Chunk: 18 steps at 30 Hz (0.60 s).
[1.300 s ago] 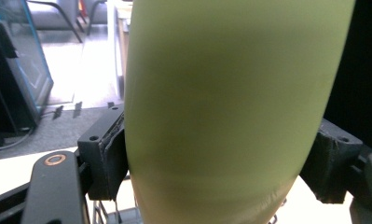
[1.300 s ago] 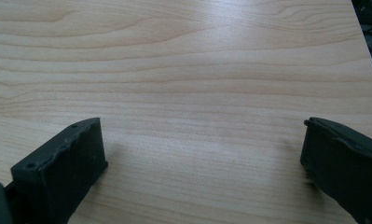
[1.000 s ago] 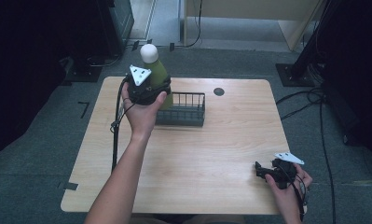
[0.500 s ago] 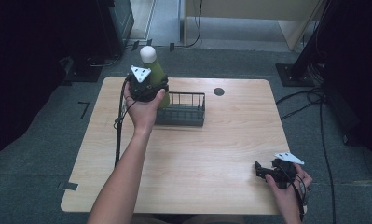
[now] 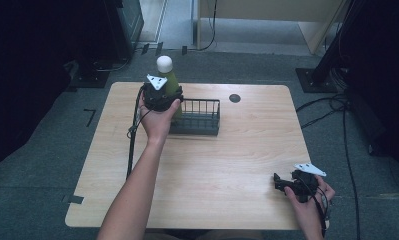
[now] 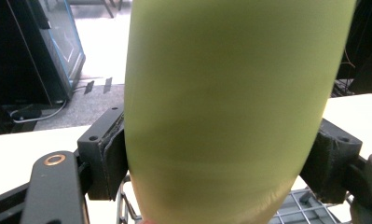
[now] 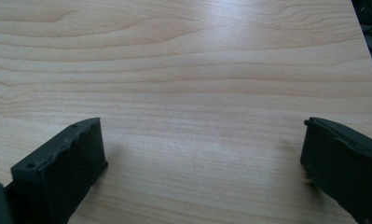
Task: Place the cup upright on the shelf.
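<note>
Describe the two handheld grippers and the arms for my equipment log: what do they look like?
Both the left gripper and the right gripper are black, each topped by a grey three-cornered plate and trailing a black cable. The jaws are blocky black with padded inner faces. Both forearms are bare, no sleeves.

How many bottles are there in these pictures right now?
1: a green bottle with a white cap, clamped by the left gripper at the left end of the wire basket. None seems hidden.
</note>
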{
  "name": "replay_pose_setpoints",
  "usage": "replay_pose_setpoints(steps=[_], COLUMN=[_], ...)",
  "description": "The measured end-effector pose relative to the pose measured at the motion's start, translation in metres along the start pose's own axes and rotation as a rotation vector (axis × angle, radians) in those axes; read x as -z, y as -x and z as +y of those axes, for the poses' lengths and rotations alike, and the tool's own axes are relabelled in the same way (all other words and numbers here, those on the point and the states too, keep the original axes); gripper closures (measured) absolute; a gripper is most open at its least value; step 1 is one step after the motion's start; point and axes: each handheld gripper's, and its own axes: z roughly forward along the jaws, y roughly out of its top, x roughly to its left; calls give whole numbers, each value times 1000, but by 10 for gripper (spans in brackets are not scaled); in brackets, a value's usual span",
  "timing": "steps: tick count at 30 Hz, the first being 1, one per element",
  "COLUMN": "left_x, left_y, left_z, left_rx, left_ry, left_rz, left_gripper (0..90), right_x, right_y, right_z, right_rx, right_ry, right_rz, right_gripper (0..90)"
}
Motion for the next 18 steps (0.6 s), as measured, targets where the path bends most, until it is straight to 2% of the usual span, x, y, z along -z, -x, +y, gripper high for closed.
replay_pose_setpoints(steps=[11, 14, 18], left_x=[-2, 0, 2], left_y=[0, -1, -4], left_z=[-2, -2, -2], left_rx=[-6, 18, 23], left_ry=[-10, -24, -21], left_rz=[-2, -12, -20], left_gripper=[220, 212, 185], right_x=[0, 0, 0], right_y=[0, 0, 0], right_z=[0, 0, 0], right_rx=[0, 0, 0], right_ry=[0, 0, 0], right_rz=[0, 0, 0], right_gripper=[0, 0, 0])
